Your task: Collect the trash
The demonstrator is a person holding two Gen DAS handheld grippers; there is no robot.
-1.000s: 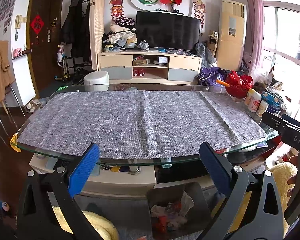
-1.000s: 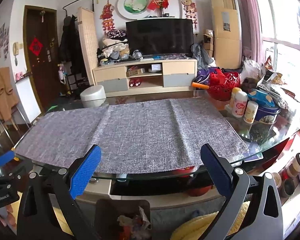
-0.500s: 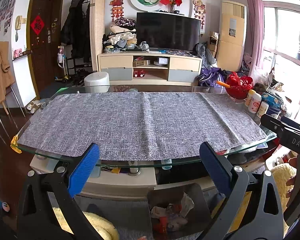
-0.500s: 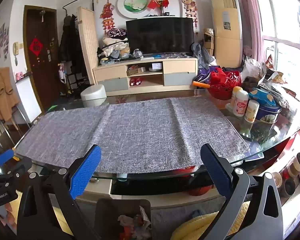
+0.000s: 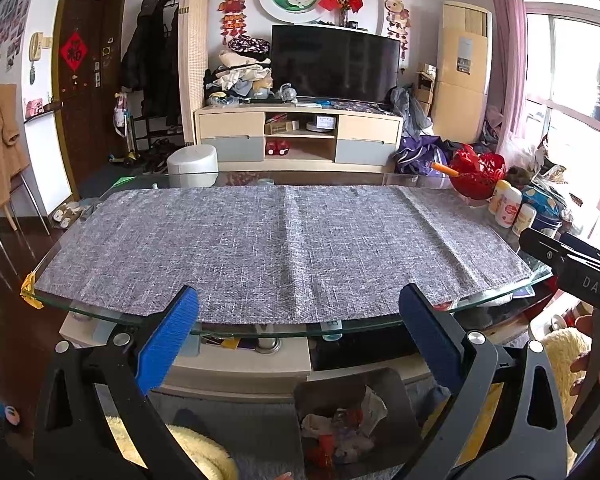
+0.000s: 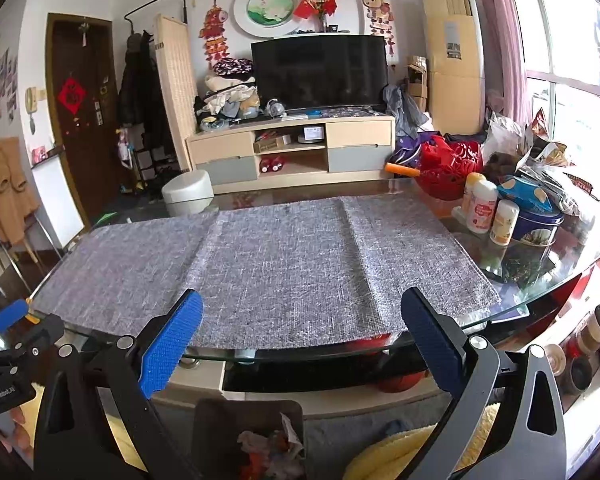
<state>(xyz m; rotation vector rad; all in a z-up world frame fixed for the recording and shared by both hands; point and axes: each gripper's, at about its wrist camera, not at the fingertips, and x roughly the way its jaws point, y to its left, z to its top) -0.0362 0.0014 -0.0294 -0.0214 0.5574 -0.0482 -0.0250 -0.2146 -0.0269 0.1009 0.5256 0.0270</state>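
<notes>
Both the left hand-held gripper and the right hand-held gripper are wide open and hold nothing, and the crumpled trash lies in the dark bin just below them, so a careless reach forward may strike the glass counter edge ahead.

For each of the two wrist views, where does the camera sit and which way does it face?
Left wrist: on the left gripper, facing the grey cloth on the glass table and the TV; both blue fingers spread, the right gripper's body and a hand at right.
Right wrist: on the right gripper, same heading from further right, by the bottles; the left gripper at left.
Shared: cloth, TV, trash bin below.
</notes>
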